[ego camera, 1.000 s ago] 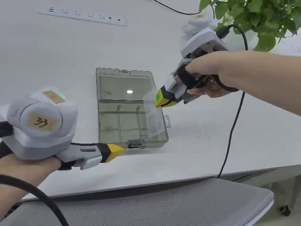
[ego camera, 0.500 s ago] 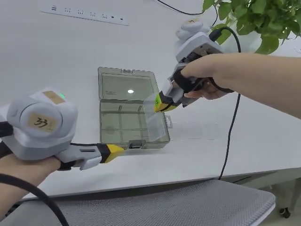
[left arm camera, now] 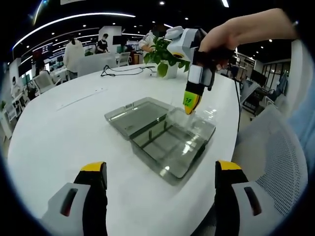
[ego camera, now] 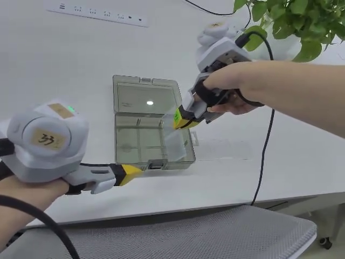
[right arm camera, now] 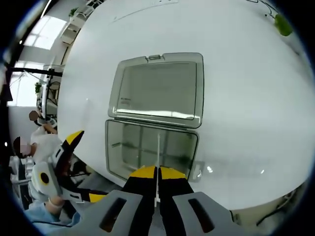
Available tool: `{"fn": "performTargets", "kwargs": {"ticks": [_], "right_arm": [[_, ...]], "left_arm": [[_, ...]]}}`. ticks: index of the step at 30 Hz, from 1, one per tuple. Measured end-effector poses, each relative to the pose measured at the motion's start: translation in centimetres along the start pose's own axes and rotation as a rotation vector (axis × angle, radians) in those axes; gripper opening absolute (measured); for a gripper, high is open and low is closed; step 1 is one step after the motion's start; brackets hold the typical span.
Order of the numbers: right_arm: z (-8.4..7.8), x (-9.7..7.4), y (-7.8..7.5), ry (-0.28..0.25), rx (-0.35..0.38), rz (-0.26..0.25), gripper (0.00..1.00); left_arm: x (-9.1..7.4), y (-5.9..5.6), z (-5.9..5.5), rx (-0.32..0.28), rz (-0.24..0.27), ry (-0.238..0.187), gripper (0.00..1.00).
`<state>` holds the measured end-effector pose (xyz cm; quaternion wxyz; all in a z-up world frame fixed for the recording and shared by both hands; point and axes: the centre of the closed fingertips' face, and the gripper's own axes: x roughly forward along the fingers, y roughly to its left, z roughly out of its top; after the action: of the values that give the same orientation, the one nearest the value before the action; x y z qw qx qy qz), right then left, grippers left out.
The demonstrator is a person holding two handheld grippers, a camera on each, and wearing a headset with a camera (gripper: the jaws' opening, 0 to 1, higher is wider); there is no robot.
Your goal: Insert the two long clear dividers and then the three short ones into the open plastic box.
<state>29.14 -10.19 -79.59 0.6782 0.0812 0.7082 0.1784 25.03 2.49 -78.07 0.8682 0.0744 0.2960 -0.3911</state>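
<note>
The open smoky plastic box (ego camera: pixel 139 141) lies on the white table with its lid (ego camera: pixel 145 97) flat behind it. My right gripper (ego camera: pixel 180 120) is shut on a clear divider (ego camera: pixel 176 141), which hangs tilted over the right end of the box base. In the right gripper view the divider (right arm camera: pixel 158 147) shows edge-on between the closed jaws (right arm camera: pixel 157 172), above the base (right arm camera: pixel 133 145). My left gripper (ego camera: pixel 129 172) is open and holds nothing, just off the box's near edge; in its own view the box (left arm camera: pixel 162 142) lies ahead of it, with the right gripper (left arm camera: pixel 188 101) above it.
Faint clear dividers (ego camera: pixel 226 147) lie on the table right of the box. A power strip (ego camera: pixel 102 13) sits at the far edge and a green plant (ego camera: pixel 294 21) at the back right. A black cable (ego camera: pixel 263 162) hangs over the near table edge, above a mesh chair (ego camera: pixel 215 232).
My right gripper has carried the divider left and down, from beside the box's right wall to over the right end of the base. The left gripper has stayed put.
</note>
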Motion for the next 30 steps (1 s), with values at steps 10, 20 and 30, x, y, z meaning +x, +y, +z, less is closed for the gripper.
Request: {"fn": "performTargets", "kwargs": {"ticks": [10, 20, 30], "right_arm": [[-0.18, 0.33, -0.19, -0.001, 0.0, -0.019, 0.02], [-0.89, 0.08, 0.22, -0.001, 0.002, -0.028, 0.02], [-0.41, 0.13, -0.08, -0.009, 0.004, -0.037, 0.02]], "left_arm": [[-0.1, -0.06, -0.17, -0.004, 0.0, 0.003, 0.92], [-0.09, -0.01, -0.17, -0.002, 0.001, 0.005, 0.91], [0.07, -0.22, -0.04, -0.005, -0.004, -0.001, 0.91]]}}
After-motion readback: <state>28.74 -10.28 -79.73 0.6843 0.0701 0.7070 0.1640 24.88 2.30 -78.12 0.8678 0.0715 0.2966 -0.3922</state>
